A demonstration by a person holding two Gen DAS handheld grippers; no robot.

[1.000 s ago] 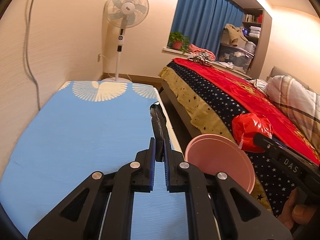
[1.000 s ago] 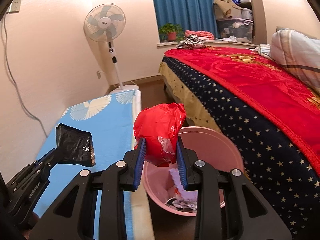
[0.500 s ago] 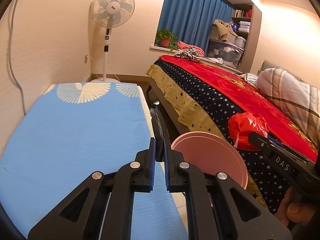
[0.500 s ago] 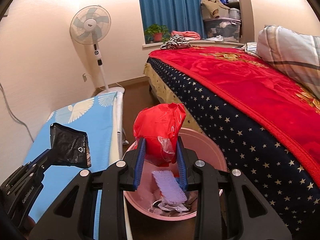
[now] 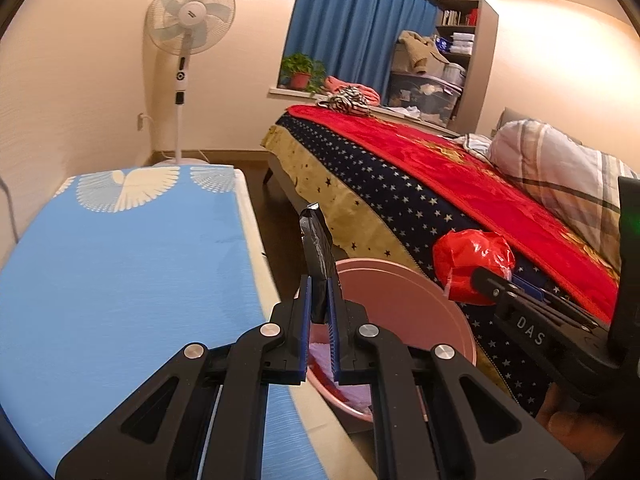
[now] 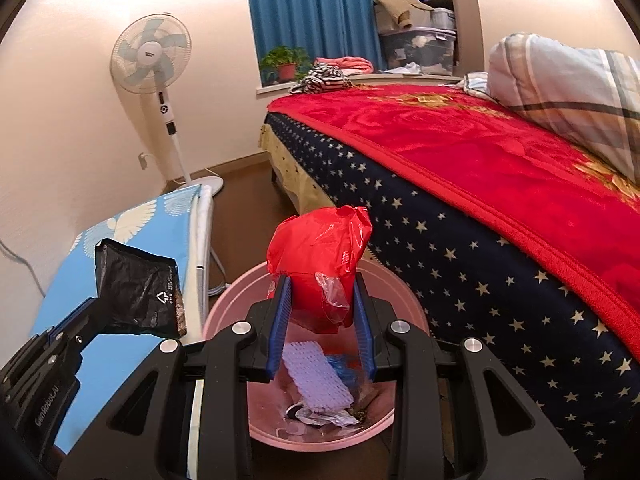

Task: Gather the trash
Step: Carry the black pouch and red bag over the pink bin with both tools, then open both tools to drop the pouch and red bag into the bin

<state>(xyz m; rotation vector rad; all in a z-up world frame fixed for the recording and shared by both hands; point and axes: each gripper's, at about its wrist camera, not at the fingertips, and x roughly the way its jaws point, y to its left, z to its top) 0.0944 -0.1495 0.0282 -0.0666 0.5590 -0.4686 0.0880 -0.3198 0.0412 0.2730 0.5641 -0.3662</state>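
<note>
A crumpled red plastic bag [image 6: 320, 248] was clamped between the blue-padded fingers of the right gripper [image 6: 322, 312], its jaws drawn in against the bag's sides and the bulk of the bag bulging above the fingertips. The bag was held directly above the open mouth of a pink bin [image 6: 384, 284], which stood on the brown floor between the bed [image 6: 500, 168] and a table covered with a blue cloth [image 5: 120, 280]. Inside the bin a lilac textured sponge [image 6: 316, 376] was seen lying on crumpled wrappers and other scraps. A black wrapper [image 5: 318, 248] was pinched edge-on in the left gripper [image 5: 319, 300], whose jaws were nearly closed, with only the thin wrapper between the pads. In the right wrist view the same wrapper [image 6: 140, 292] was shown flat-on, a white triangular recycling mark printed on it, held up over the near edge of the table and just beside the bin's rim. In the left wrist view the red bag [image 5: 472, 264] and the tip of the right gripper [image 5: 486, 280] were seen over the far side of the bin [image 5: 400, 304]. A white standing fan [image 5: 188, 36] stood against the wall beyond the table.
</note>
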